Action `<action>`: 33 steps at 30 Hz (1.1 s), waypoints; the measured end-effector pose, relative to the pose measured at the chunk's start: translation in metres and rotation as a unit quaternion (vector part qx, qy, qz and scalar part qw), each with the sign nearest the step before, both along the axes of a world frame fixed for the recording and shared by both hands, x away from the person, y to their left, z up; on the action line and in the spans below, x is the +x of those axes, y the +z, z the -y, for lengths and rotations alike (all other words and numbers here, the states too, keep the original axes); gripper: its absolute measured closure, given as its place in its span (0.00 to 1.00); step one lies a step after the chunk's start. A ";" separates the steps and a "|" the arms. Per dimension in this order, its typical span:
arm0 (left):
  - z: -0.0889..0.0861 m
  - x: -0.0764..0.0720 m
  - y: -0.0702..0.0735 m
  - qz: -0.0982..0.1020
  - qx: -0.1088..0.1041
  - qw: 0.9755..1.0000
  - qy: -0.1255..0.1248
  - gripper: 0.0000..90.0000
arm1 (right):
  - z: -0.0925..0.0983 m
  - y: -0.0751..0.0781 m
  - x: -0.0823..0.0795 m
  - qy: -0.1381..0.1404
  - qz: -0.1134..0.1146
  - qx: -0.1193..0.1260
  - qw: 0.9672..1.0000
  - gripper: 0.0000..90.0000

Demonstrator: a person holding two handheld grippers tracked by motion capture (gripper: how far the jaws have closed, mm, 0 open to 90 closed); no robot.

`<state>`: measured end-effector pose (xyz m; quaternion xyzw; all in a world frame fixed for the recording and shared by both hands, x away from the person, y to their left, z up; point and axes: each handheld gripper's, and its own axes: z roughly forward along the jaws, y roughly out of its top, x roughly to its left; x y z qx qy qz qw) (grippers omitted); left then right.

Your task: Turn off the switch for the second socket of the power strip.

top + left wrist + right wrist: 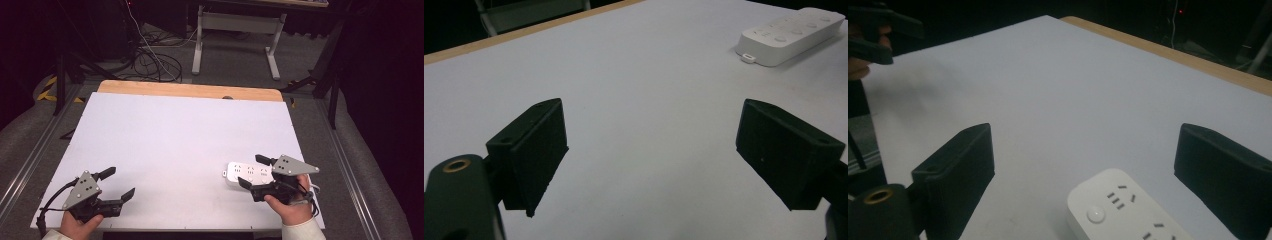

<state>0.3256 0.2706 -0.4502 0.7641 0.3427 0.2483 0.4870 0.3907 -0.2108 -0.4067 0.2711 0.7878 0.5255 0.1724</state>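
So the white power strip (248, 173) was lying flat on the white table (175, 145), down toward the near right corner, and the right gripper (256, 171) was parked right at it with its jaws spread wide on either side of the strip's right end, not pressing on it. From the right gripper view the strip (1120, 207) sat low between the two black jaws with clear gaps on both sides, its round button and a couple of socket slots facing up. The left gripper (120, 183) was way over on the near left of the table, well apart from the strip, jaws also apart with nothing between them but bare tabletop. Looking along the left gripper's jaws, the strip (791, 35) was off in the far right corner with nothing lying between it and the jaws. Around the table it was pretty messy though: a tangle of cables (152, 60) on the grey floor behind the far wooden edge (190, 90), plus a white desk frame (237, 37) standing further back. Nothing on the tabletop blocked either gripper.
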 end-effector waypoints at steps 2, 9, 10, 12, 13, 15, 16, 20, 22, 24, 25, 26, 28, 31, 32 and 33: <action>0.000 -0.001 0.000 -0.001 -0.002 1.000 0.000 0.15 | -0.003 -0.002 0.001 0.004 0.002 0.008 1.000 0.08; 0.001 -0.002 0.001 0.000 -0.001 1.000 -0.003 0.15 | -0.010 -0.016 0.005 0.016 -0.003 0.020 1.000 0.07; 0.001 -0.002 0.001 0.000 -0.001 1.000 -0.003 0.15 | -0.011 -0.018 0.006 0.018 -0.004 0.020 1.000 0.06; 0.001 -0.002 0.001 0.001 -0.002 1.000 -0.003 0.15 | -0.013 -0.023 0.008 0.029 -0.011 0.022 0.999 0.06; 0.001 -0.002 0.001 0.001 -0.002 1.000 -0.003 0.15 | -0.013 -0.025 0.009 0.033 -0.015 0.022 0.999 0.06; 0.001 -0.002 0.001 0.003 -0.001 1.000 -0.003 0.15 | -0.015 -0.029 0.011 0.030 -0.018 0.026 0.999 0.05; 0.001 -0.002 0.001 0.002 -0.001 1.000 -0.003 0.15 | -0.015 -0.031 0.011 0.030 -0.018 0.029 0.999 0.05; 0.001 -0.002 0.001 0.003 0.000 1.000 -0.002 0.15 | -0.016 -0.038 0.014 0.028 -0.018 0.038 0.999 0.05; 0.001 -0.003 0.001 0.001 -0.002 1.000 -0.002 0.15 | -0.017 -0.042 0.015 0.024 -0.015 0.032 0.999 0.05; 0.001 -0.003 0.001 0.000 -0.001 1.000 -0.001 0.15 | -0.018 -0.046 0.015 0.018 -0.011 0.027 0.999 0.05; 0.001 -0.003 0.001 0.000 -0.002 1.000 -0.001 0.15 | -0.019 -0.048 0.015 0.015 -0.010 0.023 1.000 0.05; 0.001 -0.003 0.001 0.000 0.000 1.000 -0.002 0.15 | -0.020 -0.049 0.015 0.013 -0.009 0.020 1.000 0.05; 0.001 -0.004 0.001 -0.001 0.000 1.000 -0.002 0.15 | -0.021 -0.053 0.016 0.012 -0.008 0.015 1.000 0.05; 0.001 -0.004 0.000 -0.002 -0.001 1.000 -0.001 0.15 | -0.023 -0.057 0.017 0.004 -0.007 0.009 1.000 0.05; 0.001 -0.004 0.000 -0.002 -0.001 1.000 -0.001 0.15 | -0.024 -0.059 0.017 0.003 -0.005 0.005 1.000 0.05; 0.001 -0.004 0.000 -0.002 -0.001 1.000 -0.001 0.15 | -0.024 -0.060 0.017 0.000 -0.004 0.001 1.000 0.05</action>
